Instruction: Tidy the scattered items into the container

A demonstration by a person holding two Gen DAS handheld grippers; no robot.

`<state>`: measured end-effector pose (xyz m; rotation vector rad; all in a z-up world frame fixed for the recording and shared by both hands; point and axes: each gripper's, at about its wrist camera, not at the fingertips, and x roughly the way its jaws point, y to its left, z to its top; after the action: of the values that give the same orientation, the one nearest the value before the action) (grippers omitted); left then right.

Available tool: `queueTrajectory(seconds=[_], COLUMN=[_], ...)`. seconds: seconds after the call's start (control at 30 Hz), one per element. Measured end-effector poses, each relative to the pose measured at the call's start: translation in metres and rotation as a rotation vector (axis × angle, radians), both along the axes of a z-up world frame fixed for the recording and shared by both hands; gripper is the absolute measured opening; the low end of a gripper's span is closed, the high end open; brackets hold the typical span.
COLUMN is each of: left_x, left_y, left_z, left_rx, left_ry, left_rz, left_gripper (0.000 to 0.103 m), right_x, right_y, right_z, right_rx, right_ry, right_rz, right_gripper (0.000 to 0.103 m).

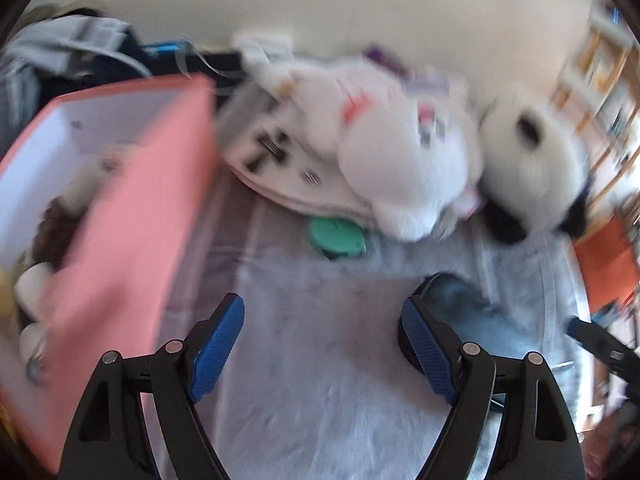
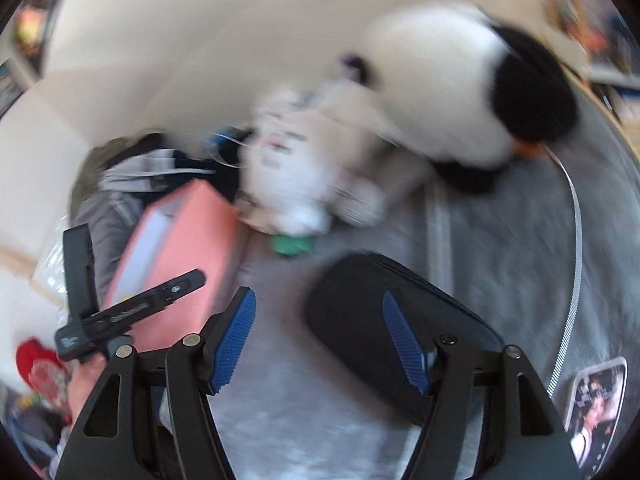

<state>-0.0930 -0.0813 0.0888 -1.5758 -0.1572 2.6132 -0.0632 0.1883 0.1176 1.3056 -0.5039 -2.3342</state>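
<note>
Both grippers over the grey blanket (image 1: 320, 360), jaws spread
Left gripper (image 1: 322, 346) and right gripper (image 2: 320, 338) grip nothing; pink box (image 1: 132, 240) stands left, black case (image 2: 360, 316) lies beneath the right

Pink container (image 1: 132, 216): its lower left part is being cut off by the left wrist view's edge; its contents are being blurred past naming.
White plush toy (image 1: 400, 152): its markings are being smeared by motion blur.
Panda plush (image 2: 472, 92): its face is being blurred in both views.
Green round item (image 1: 336, 236): it is being partly covered by the white plush toy; what it is cannot be told.
Dark case (image 2: 360, 316): its near end is being hidden behind the right gripper (image 2: 320, 340).
Printed card (image 2: 596, 400): it is being cut off at the right wrist view's edge.
</note>
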Motion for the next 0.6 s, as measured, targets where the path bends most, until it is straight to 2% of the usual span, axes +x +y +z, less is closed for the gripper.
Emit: queueTrajectory(seconds=[0.03, 0.1, 0.23, 0.33, 0.37, 0.4, 0.43, 0.5, 0.6], left_x=[-0.012, -0.032, -0.075, -0.095, -0.096, -0.094, -0.092, -0.087, -0.074], left_y=[0.011, 0.02, 0.017, 0.011, 0.012, 0.017, 0.022, 0.029, 0.016], left_z=[-0.014, -0.033, -0.057, -0.075, -0.077, -0.076, -0.074, -0.069, -0.061], left_rx=[-0.021, -0.034, -0.004, 0.004, -0.012, -0.041, -0.068, -0.096, -0.013], left_ry=[-0.018, -0.038, -0.071, -0.128, -0.123, -0.111, -0.1, -0.111, -0.151], left_rz=[-0.006, 0.006, 0.096, 0.132, 0.12, 0.098, 0.068, 0.027, 0.039], left_gripper=[0.081, 0.081, 0.081, 0.079, 0.075, 0.059, 0.052, 0.052, 0.052], right_x=[-0.007, -0.016, -0.031, -0.039, -0.041, -0.043, -0.042, -0.043, -0.041], right_y=[0.009, 0.027, 0.047, 0.059, 0.062, 0.065, 0.065, 0.062, 0.052], right_z=[-0.008, -0.012, -0.01, -0.014, -0.015, -0.017, -0.019, -0.02, -0.024], right_rx=[-0.018, -0.047, -0.044, -0.107, -0.126, -0.142, -0.141, -0.11, -0.026], right_ry=[-0.04, -0.052, -0.051, -0.092, -0.107, -0.124, -0.132, -0.143, -0.152], right_rz=[-0.007, -0.032, -0.057, -0.076, -0.084, -0.084, -0.08, -0.071, -0.066], right_gripper=[0.066, 0.066, 0.067, 0.077, 0.079, 0.081, 0.083, 0.084, 0.097])
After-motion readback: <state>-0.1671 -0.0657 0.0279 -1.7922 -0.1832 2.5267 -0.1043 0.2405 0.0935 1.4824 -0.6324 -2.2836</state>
